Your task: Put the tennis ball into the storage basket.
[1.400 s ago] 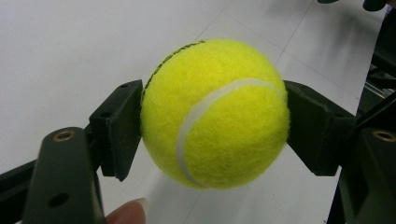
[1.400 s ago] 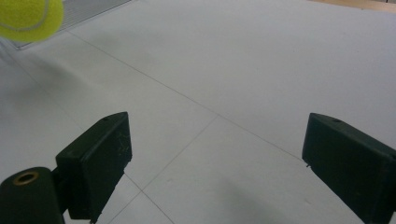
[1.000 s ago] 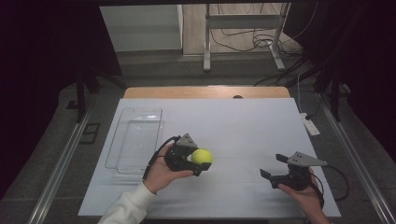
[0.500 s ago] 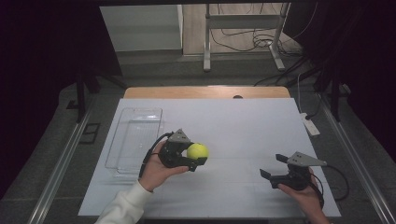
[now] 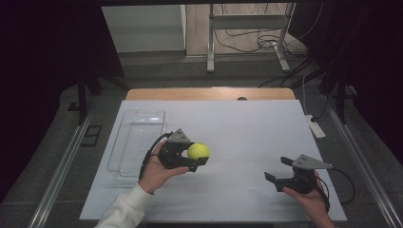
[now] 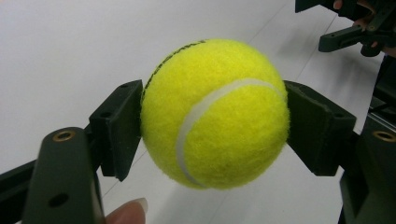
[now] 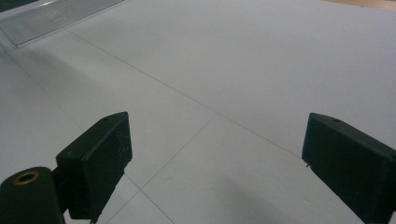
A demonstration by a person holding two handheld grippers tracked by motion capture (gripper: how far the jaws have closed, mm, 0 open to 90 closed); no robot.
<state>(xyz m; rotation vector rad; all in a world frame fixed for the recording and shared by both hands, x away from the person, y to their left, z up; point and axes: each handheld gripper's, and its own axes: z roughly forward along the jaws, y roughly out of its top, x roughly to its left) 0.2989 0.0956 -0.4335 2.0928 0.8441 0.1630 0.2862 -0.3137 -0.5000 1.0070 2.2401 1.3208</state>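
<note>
A yellow tennis ball is clamped between the two black pads of my left gripper, held above the white table at centre left. In the left gripper view the ball sits squeezed between both pads, with my left gripper shut on it and a fingertip at the bottom edge. My right gripper rests low at the table's front right, jaws wide apart, nothing between them. In the right gripper view my right gripper stands open over bare white table.
A clear plastic tray lies on the table's left side, just left of my left hand; its corner appears far off in the right gripper view. The white table ends in a wooden strip at the back. A white power strip lies beyond the right edge.
My left hand has drifted slightly left and away with the ball still clamped. The right gripper has stayed where it was.
</note>
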